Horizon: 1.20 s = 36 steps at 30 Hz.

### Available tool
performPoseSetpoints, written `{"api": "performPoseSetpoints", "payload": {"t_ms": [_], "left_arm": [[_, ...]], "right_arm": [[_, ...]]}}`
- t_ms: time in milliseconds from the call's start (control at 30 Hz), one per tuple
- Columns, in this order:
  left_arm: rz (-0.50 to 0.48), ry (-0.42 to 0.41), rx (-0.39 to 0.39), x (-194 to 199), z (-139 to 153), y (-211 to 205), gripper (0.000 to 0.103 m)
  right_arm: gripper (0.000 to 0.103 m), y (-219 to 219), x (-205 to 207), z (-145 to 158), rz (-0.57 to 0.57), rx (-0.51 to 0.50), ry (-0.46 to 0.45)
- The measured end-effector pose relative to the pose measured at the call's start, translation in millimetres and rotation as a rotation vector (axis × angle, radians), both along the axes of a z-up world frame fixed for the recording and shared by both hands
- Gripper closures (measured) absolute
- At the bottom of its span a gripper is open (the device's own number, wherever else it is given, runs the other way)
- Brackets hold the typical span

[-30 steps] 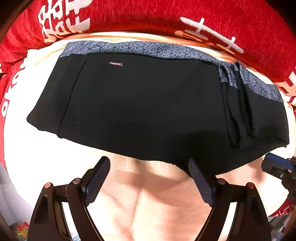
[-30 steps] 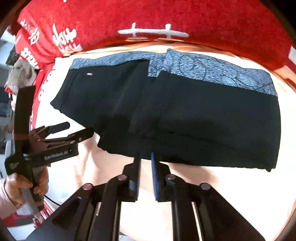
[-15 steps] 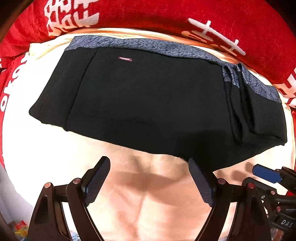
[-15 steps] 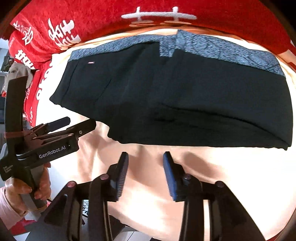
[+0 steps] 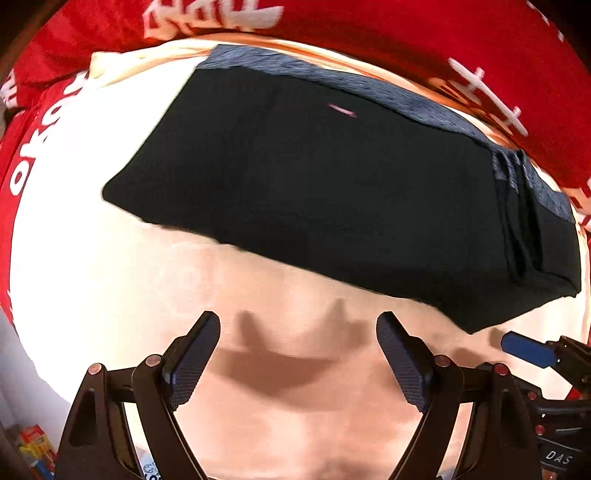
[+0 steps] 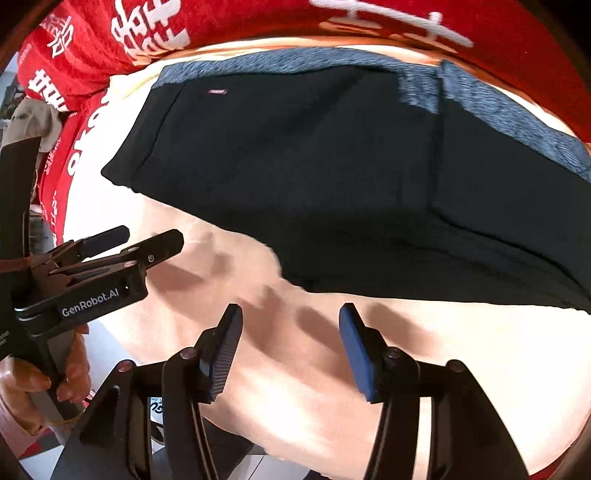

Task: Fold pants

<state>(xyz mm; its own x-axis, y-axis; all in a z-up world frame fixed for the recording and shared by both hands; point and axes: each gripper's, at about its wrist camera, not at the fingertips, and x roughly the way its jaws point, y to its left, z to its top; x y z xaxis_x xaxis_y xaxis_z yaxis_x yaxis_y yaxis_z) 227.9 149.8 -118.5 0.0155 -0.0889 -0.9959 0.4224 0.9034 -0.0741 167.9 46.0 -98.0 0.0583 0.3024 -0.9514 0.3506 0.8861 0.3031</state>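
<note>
Nearest in each wrist view are the tools themselves. The left gripper [image 5: 298, 354] has its jaws spread wide and holds nothing; it hovers above bare cream sheet [image 5: 110, 295], short of the cloth. The right gripper [image 6: 290, 350] is likewise parted, a little narrower, also empty, with its shadow falling on the sheet just ahead.

Beyond them lie the pants [image 5: 332, 192], black, spread flat on the cream sheet in what looks like a folded stack, near edge toward both tools. A run of pleated layers [image 5: 517, 229] bunches toward the right end. The blue-grey waistband [image 5: 332, 79] runs along the far edge, with a small label [image 6: 217, 91] just below it. Farthest back is a red blanket [image 6: 258, 22] with white characters.

The fabric appears light, soft and limp, so it should sag and slide when lifted at 1 point. A sound hold would likely be 2 pinches on the near hem, 1 per tool, well apart, each taking every layer so the stack does not shear. The waistband looks thicker and probably grips better than the smooth black cloth.
</note>
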Motion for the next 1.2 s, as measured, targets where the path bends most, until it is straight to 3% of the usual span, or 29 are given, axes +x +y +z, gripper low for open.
{"api": "performPoseSetpoints", "payload": {"t_ms": [133,400,600,767,867,933,1033,1200], "left_arm": [[0.032,-0.016,-0.01,18.7,1.2,25.3,0.015],[0.192,-0.012,-0.095,69.8,-9.7,72.4,0.015],[0.334,0.086,-0.356,86.7,-25.7,100.5,0.015],[0.391,0.093,-0.516,99.4,-24.8,112.3,0.015],[0.42,0.108,-0.57,100.1,-27.5,109.4,0.015],[0.44,0.112,-0.624,94.0,-27.1,111.9,0.006],[0.476,0.096,-0.651,92.8,-29.1,110.6,0.002],[0.485,0.054,-0.613,91.5,-22.8,96.1,0.002]], "right_arm": [[0.045,14.4,9.0,0.7,0.009,-0.002,0.004],[0.045,33.9,25.2,0.8,0.032,0.008,0.006],[0.045,36.6,31.3,-2.2,0.043,0.027,0.022],[0.045,36.3,33.3,-0.1,0.052,0.035,0.016],[0.045,32.6,31.2,0.4,0.038,0.04,0.014],[0.045,29.7,29.3,0.4,0.024,0.042,0.01],[0.045,24.9,25.6,1.0,0.016,0.045,0.009],[0.045,22.0,22.6,3.3,0.014,0.045,0.011]]}}
